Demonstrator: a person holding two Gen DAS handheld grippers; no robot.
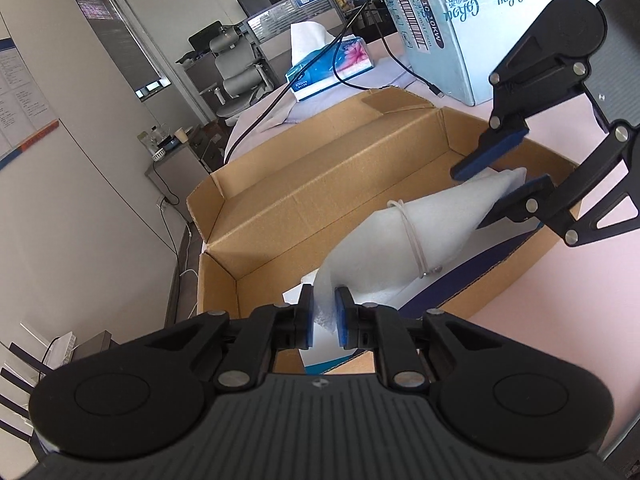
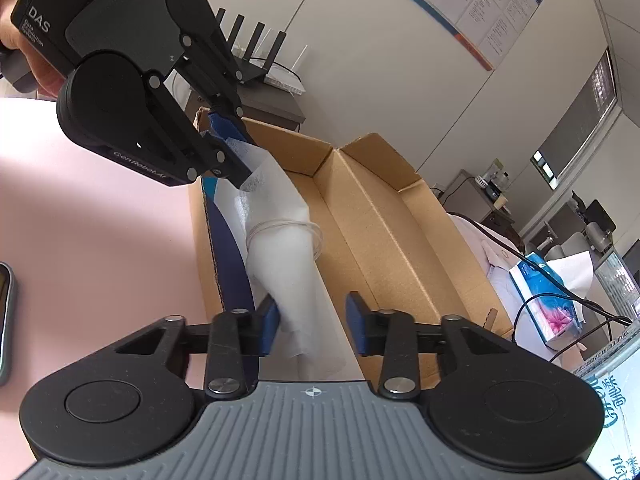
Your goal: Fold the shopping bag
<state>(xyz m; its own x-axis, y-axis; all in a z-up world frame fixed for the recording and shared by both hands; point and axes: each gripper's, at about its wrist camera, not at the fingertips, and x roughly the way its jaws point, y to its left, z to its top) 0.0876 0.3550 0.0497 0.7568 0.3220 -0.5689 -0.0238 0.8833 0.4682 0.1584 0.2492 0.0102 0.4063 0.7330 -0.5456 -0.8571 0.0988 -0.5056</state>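
Note:
The white shopping bag (image 1: 404,236) is rolled into a bundle with a thin white cord (image 1: 412,236) looped around its middle. It hangs over an open cardboard box (image 1: 304,184). My left gripper (image 1: 324,320) is shut on one end of the bag. My right gripper (image 1: 502,184) is open, its blue pads on either side of the bag's other end. In the right wrist view the bag (image 2: 288,248) runs from the left gripper (image 2: 240,152) down between the right gripper's (image 2: 312,324) open fingers.
The cardboard box (image 2: 380,216) sits on a pink table (image 2: 100,240). A tissue box (image 1: 332,68), a black cable (image 1: 280,96) and a large blue-printed carton (image 1: 472,20) stand beyond it. A phone (image 2: 4,320) lies at the table's left edge.

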